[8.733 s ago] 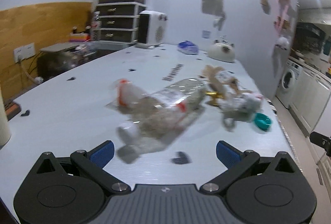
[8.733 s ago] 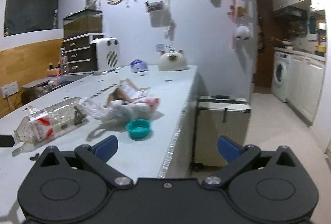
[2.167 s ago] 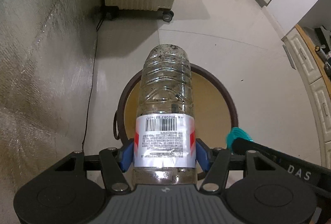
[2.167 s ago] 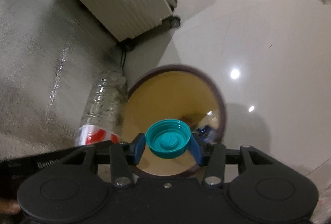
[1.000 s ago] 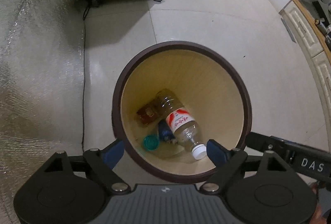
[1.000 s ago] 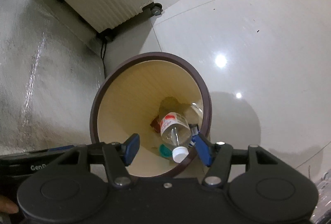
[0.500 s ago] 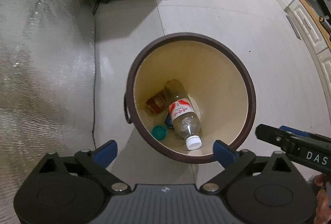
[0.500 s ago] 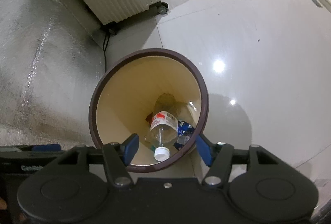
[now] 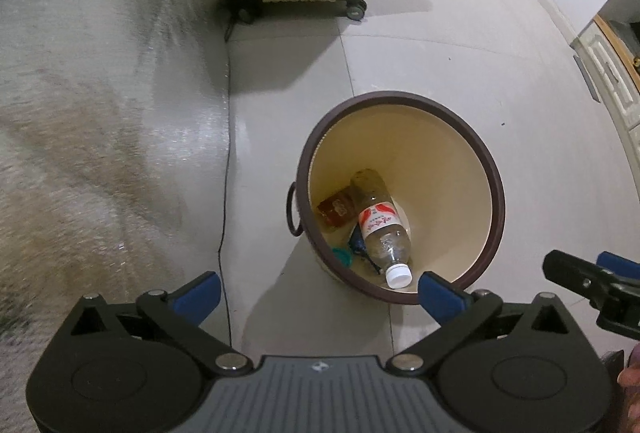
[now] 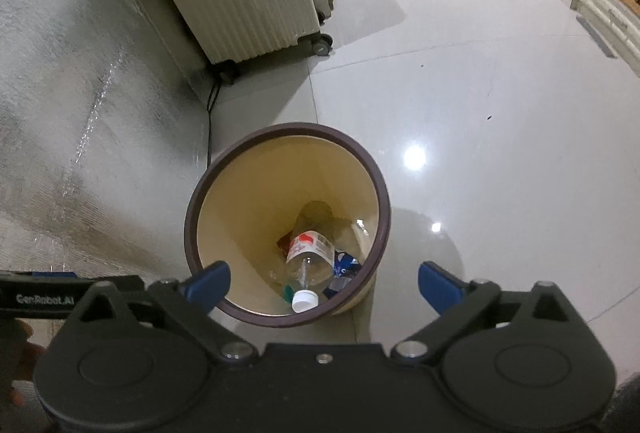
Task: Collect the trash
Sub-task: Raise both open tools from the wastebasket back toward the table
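Blue-tipped claws, L [image 9: 318, 291] & R [image 10: 322, 283], wide apart, angled down over bin [image 10: 208, 185].

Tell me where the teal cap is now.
The round teal plastic cap lies at the bottom of the brown-rimmed cream bin, left of the clear plastic bottle's white-capped neck.

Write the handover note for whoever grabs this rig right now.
Left gripper: jaws open, empty, above the floor beside the trash bin.
Right gripper: jaws open, empty, over the bin's near rim.
In the bin: plastic bottle lying on its side with white cap on, teal lid, a brown wrapper and a blue wrapper.
Done: bottle and lid binned.
Left: no other trash is in view here; look elsewhere for more.
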{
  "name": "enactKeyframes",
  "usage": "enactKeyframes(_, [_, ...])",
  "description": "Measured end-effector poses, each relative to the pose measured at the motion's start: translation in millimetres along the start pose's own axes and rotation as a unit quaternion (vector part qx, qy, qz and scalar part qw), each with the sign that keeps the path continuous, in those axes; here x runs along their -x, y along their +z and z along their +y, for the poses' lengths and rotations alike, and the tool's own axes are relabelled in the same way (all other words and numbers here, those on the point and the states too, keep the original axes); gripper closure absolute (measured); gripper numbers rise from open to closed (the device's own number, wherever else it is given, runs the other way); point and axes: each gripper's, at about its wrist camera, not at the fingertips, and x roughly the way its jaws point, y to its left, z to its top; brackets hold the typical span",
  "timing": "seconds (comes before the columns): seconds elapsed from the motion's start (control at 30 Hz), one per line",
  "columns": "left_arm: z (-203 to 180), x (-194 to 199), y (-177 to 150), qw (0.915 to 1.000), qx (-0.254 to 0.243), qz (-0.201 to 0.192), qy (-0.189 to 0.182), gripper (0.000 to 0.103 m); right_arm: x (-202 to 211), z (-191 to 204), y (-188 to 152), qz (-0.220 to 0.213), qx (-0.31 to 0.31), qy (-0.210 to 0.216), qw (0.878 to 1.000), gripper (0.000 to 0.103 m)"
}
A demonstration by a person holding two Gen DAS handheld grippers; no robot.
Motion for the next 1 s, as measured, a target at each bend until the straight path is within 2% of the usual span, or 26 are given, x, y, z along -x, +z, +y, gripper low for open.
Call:
enactKeyframes(0.2, [5,23,-12,0.9999,0.002,-0.011,0.004,0.000,24,4,-4,-0.019,0.023,-0.033,0.999,0.000])
enactKeyframes(0.57, [7,84,-29,0.9987,0.005,-0.050,-0.008,0.000,74,15,-19,-0.036,0.047,-0.041,0.997,0.000])
enactKeyframes(0.8, [-3,135,-39,0.9953,-0.012,-0.095,-0.016,0.000,130,22,-26,-0.084,0.045,-0.047,0.994,0.000])
enactKeyframes(1.0, [-13,191,-46,0.9891,-0.030,-0.141,-0.028,0.000,187,23,-29,-0.130,0.037,-0.056,0.989,0.000])
